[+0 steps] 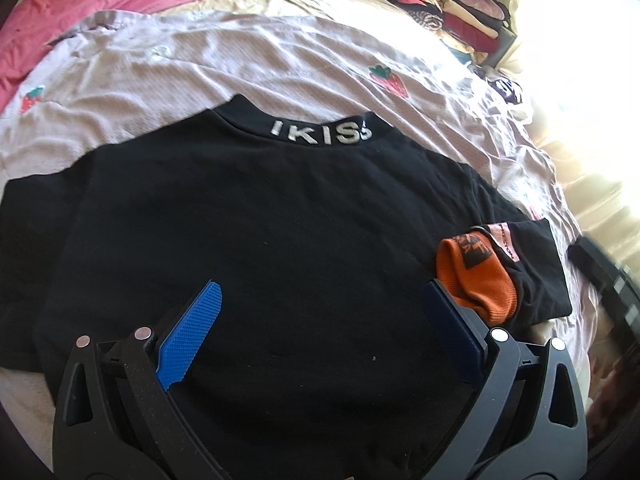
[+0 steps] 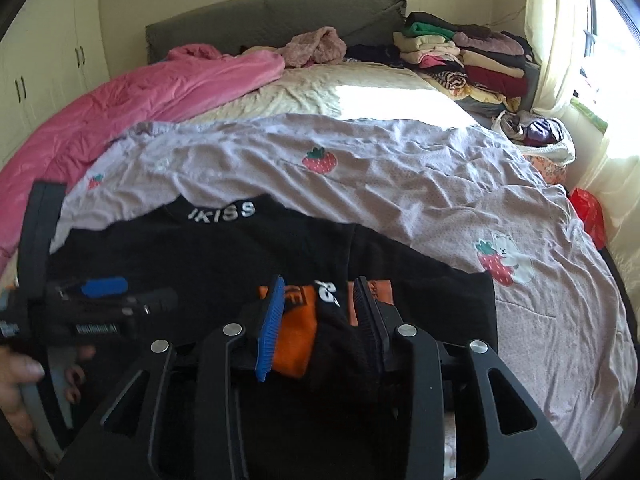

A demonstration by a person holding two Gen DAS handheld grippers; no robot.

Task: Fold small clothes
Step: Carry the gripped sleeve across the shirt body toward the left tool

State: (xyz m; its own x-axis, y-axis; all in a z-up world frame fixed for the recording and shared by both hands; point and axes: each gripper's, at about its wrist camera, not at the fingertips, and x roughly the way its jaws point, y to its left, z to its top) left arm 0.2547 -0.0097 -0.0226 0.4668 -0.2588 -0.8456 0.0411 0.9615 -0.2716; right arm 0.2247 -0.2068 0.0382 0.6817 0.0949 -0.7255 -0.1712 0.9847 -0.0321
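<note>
Right gripper (image 2: pixel 316 320): your jaws sit partly apart around the bunched black-and-orange folded sleeve fabric (image 2: pixel 304 340); whether they pinch it cannot be told.
Left gripper (image 1: pixel 320 320): your jaws stand wide apart above the lower body of the shirt, holding nothing.
Task item: the black cotton T-shirt with white "IKISS" collar lettering (image 1: pixel 248 216) lies flat, collar away from you, on the lilac strawberry-print sheet (image 2: pixel 400 176).
Step in hand: judged as the sleeve fold-in on your right side.
Next move: lay the sleeve flat inward, then fold the opposite side.
Far background: stacked folded clothes (image 2: pixel 460 60); pink quilt (image 2: pixel 140 92).
</note>
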